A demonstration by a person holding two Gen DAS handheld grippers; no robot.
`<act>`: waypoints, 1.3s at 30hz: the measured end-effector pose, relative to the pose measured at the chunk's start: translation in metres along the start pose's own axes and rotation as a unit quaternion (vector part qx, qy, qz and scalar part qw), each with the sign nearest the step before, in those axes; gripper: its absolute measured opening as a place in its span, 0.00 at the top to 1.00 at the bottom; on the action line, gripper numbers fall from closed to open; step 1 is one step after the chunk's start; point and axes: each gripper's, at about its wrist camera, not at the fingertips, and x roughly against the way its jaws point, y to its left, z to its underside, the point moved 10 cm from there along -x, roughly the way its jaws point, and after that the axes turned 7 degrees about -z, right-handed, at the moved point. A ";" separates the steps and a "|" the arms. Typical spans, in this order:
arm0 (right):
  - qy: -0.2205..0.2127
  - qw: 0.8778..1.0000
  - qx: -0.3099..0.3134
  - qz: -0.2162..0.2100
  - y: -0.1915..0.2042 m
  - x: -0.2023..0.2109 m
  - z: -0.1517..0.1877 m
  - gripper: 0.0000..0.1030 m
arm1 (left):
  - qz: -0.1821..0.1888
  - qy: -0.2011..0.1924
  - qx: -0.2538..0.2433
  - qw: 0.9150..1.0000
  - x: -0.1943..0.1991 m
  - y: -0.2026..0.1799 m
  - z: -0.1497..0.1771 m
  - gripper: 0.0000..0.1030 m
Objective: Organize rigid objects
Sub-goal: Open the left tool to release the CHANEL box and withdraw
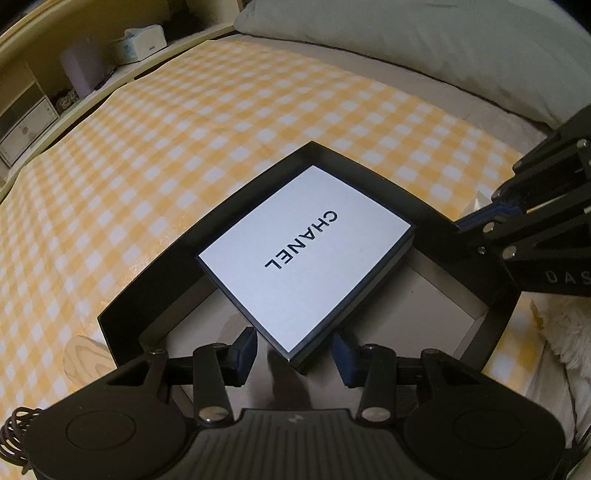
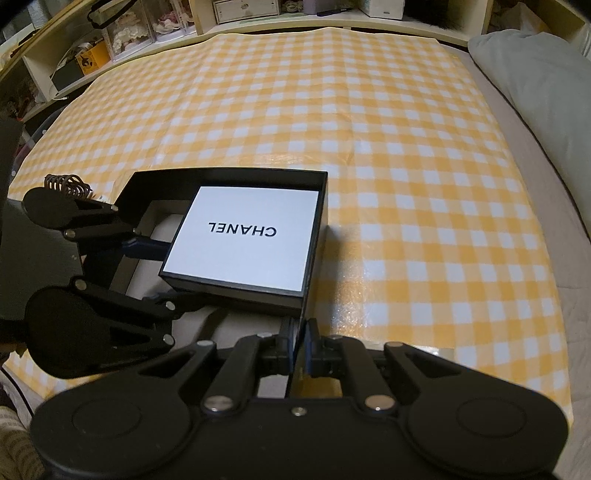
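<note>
- The white-topped Chanel box (image 1: 304, 254) sits tilted inside a larger black tray-like box (image 1: 258, 177), its near corner raised and reaching down between the fingers of the left gripper (image 1: 293, 349); the far part lies toward the tray's far wall.
- Left gripper: its blue-padded fingers (image 1: 245, 345) stand on either side of that near corner. In the right wrist view they reach the box's left side (image 2: 147, 245), one at the edge and one under the near-left corner. They look closed onto the box, though actual pad contact is hard to see in the left wrist view.
- Right gripper (image 2: 299, 345): its fingers (image 2: 314, 349) are pressed almost together, pinching the thin black side wall of the tray (image 2: 314, 266), which runs straight up from between them. The Chanel box lies just left of and beyond these fingers.
- In the left wrist view the right gripper (image 1: 465, 225) comes in from the right, its tip at the tray's right wall.
- The tray rests on a yellow-and-white checked cloth (image 2: 369, 129) spread over a bed, which stretches beyond both pairs of fingers.
- A grey pillow (image 1: 424, 48) lies far beyond the left fingers, to their right.
- Shelves (image 2: 147, 26) with small boxes and clutter line the far edge of the bed.
- A pale wooden piece (image 1: 85, 356) shows just left of the left fingers, beside the tray's near-left corner.
</note>
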 end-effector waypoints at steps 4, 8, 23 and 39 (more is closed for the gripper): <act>0.000 1.000 0.000 0.001 0.000 0.000 0.000 0.93 | 0.002 -0.005 0.006 1.000 0.000 0.001 0.001 0.54; -0.001 1.000 -0.003 -0.001 0.000 0.000 0.000 0.93 | 0.001 -0.015 0.021 1.000 0.006 0.003 0.001 0.38; -0.010 0.999 -0.032 -0.003 -0.006 0.001 -0.002 0.94 | -0.034 -0.144 0.122 0.982 0.122 0.041 -0.008 0.00; -0.002 0.999 -0.044 0.011 -0.018 -0.002 -0.004 0.94 | -0.147 -0.183 0.269 0.934 0.188 0.147 0.062 0.00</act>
